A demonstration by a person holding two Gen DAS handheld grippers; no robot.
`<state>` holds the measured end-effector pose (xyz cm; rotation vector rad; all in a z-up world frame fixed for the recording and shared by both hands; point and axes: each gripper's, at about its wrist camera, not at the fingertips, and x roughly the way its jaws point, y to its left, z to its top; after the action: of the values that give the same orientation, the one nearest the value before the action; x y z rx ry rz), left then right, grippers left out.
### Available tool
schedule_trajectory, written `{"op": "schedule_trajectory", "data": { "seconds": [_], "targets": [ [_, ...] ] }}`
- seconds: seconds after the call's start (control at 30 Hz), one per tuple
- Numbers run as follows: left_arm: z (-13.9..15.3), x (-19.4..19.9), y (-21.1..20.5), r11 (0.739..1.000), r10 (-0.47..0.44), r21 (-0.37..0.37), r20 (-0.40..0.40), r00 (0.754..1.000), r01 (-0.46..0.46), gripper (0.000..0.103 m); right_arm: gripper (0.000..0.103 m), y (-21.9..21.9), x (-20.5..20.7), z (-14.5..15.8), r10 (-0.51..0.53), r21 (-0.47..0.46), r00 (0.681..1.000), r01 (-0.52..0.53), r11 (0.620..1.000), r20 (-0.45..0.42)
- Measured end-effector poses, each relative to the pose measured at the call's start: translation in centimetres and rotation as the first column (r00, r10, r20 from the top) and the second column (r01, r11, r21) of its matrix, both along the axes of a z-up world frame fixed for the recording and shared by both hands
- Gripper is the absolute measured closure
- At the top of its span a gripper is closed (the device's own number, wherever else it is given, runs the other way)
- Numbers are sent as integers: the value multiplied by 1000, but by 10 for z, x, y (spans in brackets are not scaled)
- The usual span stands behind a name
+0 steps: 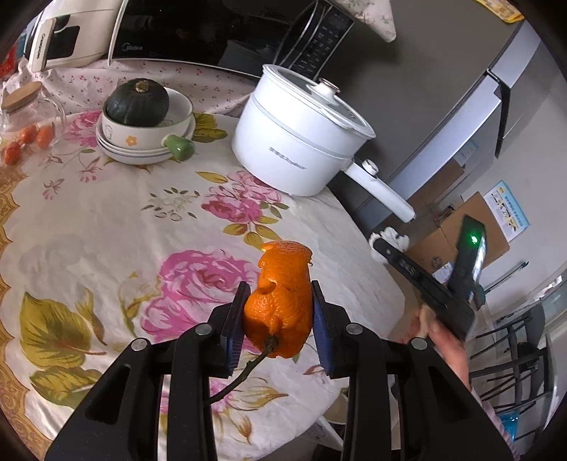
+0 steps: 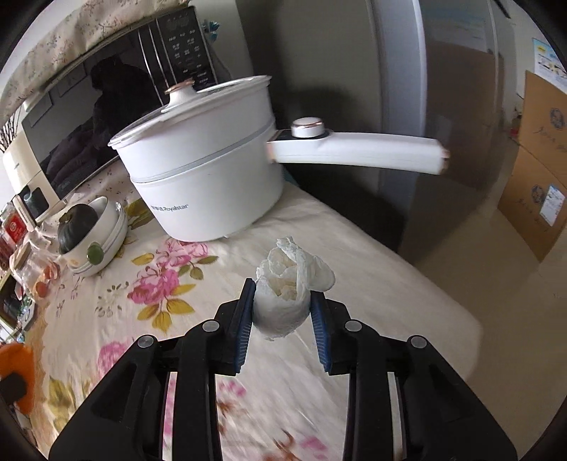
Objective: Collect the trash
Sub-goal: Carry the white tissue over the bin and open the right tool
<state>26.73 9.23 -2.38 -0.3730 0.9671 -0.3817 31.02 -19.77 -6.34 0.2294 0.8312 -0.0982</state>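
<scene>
My left gripper [image 1: 277, 312] is clamped on the peel [image 1: 280, 301], held above the table [image 1: 106, 220]; its stem trails down behind my finger, end hidden. My right gripper [image 2: 283, 312] is clamped on the tissue [image 2: 288, 294], also off the table, at its right edge. Cloth under it is smeared, pattern unreadable. Far right: pot [image 2: 209, 177], handle end blurred. Far left: squash [image 1: 138, 103] in a bowl [image 1: 149, 131]. Microwave [image 1: 212, 32] at the back, top cut off.
</scene>
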Motion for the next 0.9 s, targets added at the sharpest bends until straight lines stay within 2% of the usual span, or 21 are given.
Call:
{"op": "schedule_trajectory", "data": {
  "seconds": [0.2,0.37,0.77,0.9],
  "targets": [
    [4,-11,-25,999,-29,-18,39,999,30,69,74,-19,-40,8,-12,-31,1000,12,999,0],
    [-1,-23,-55,997,-71,-26,43,997,73,69,73,-39,-76,4,-29,-23,999,29,999,-39],
    [-14,-43,-113,982,-189,36,39,981,188,69,72,-69,-150,-37,-42,-17,983,39,999,-179],
    [-18,-49,-129,974,-222,45,33,975,220,69,65,-70,-170,-42,-38,-26,979,34,999,-199]
  ]
}}
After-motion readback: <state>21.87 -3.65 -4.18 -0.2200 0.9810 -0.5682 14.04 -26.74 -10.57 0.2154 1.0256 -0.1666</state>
